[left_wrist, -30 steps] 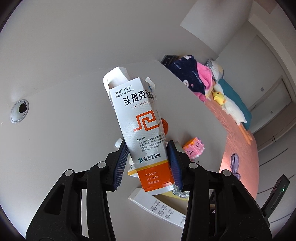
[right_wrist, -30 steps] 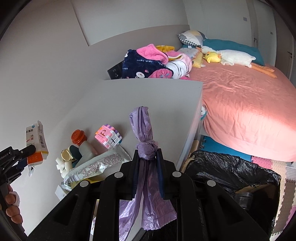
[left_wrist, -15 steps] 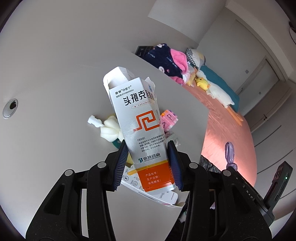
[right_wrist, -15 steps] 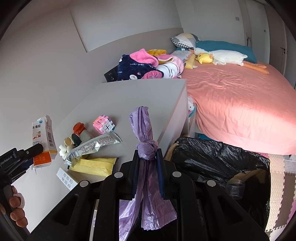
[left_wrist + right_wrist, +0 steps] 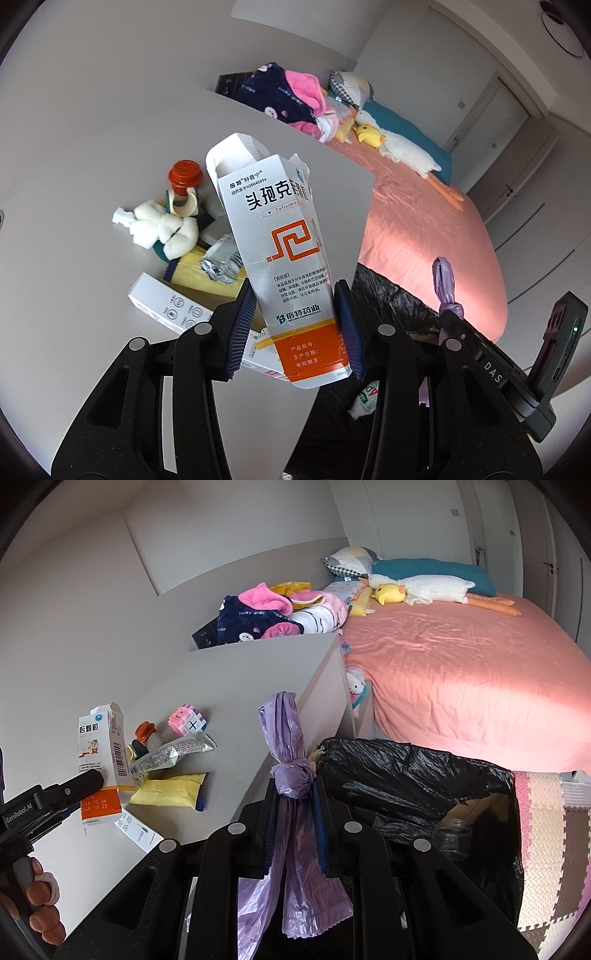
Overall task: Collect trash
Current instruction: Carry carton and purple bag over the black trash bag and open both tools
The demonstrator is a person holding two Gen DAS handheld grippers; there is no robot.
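Observation:
My left gripper (image 5: 295,325) is shut on an opened white and orange medicine box (image 5: 280,243), held upright above the grey desk (image 5: 74,229) near its right edge. The box also shows in the right wrist view (image 5: 101,760). My right gripper (image 5: 295,812) is shut on a knotted purple plastic bag (image 5: 288,771), held beside the bin lined with a black bag (image 5: 413,782). Trash lies on the desk: a yellow packet (image 5: 166,794), a silver wrapper (image 5: 173,753), white cotton wads (image 5: 162,229) and a white carton (image 5: 166,302).
An orange-capped bottle (image 5: 184,175) and a pink puzzle cube (image 5: 186,720) sit on the desk. A bed with a pink sheet (image 5: 461,672), clothes and plush toys lies to the right. Foam mats (image 5: 546,812) cover the floor by the bin.
My left gripper has carried the medicine box back and to the right, toward the desk's edge and the bin. My right gripper has pulled back with the purple bag; more of the bin shows.

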